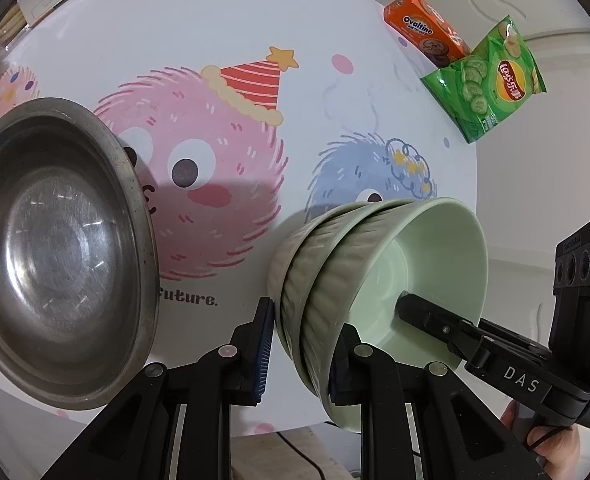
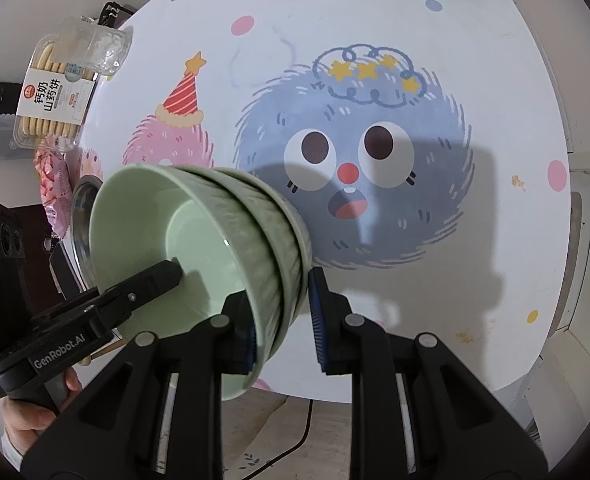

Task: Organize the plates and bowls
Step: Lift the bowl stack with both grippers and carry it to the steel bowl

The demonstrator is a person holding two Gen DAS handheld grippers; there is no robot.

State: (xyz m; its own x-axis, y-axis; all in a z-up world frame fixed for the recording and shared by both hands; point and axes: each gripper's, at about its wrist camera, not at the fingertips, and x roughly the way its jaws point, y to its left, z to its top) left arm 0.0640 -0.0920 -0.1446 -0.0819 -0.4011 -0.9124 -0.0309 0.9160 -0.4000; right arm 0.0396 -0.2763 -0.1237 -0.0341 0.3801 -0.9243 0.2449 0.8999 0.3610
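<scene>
A stack of three nested pale green ribbed bowls (image 1: pixel 335 280) stands on the round table; it also shows in the right wrist view (image 2: pixel 223 248). My left gripper (image 1: pixel 301 356) straddles the stack's near rim, one finger inside the top bowl and one outside, with the jaws apart. My right gripper (image 2: pixel 283 320) straddles the opposite rim the same way, with a gap at the outer pad. A steel bowl (image 1: pixel 59 256) sits left of the stack, and its edge shows behind the bowls in the right wrist view (image 2: pixel 79 216).
The round table (image 1: pixel 255 12) has a white cartoon-print cover. An Ovaltine box (image 1: pixel 425 32) and a green Lay's bag (image 1: pixel 487 80) lie at its far right edge. A biscuit pack (image 2: pixel 55 96) and a pink packet (image 2: pixel 55 188) lie at the left edge.
</scene>
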